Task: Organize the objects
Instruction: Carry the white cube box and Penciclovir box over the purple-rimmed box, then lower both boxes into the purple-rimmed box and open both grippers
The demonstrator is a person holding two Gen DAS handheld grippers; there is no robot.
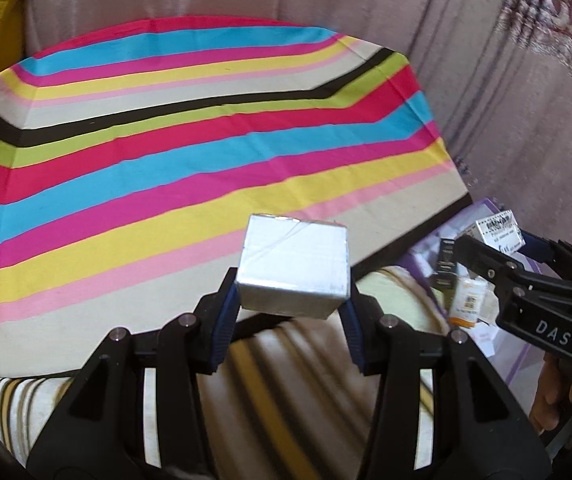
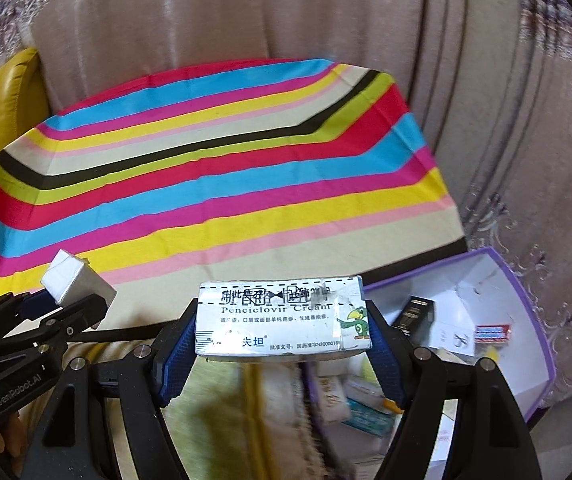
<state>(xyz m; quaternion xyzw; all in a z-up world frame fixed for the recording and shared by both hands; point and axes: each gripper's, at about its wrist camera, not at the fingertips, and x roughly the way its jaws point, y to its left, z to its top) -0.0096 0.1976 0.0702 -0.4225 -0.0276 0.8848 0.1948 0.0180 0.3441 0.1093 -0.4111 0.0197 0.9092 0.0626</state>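
My left gripper (image 1: 291,308) is shut on a small silver box (image 1: 293,266) and holds it in the air above the near edge of the striped cloth (image 1: 190,152). The silver box (image 2: 76,282) and left gripper (image 2: 66,304) also show at the left of the right wrist view. My right gripper (image 2: 284,344) is shut on a white cream carton (image 2: 280,318) with a green parrot picture, held above the striped cloth's (image 2: 214,184) near edge. The carton (image 1: 499,230) and right gripper (image 1: 497,248) show at the right of the left wrist view.
A purple-rimmed white box (image 2: 525,320) at the right holds several small packages; it also shows in the left wrist view (image 1: 481,308). A striped cushion (image 1: 278,400) lies below the grippers. A yellow seat (image 2: 2,120) is at the left. Curtains (image 2: 246,12) hang behind.
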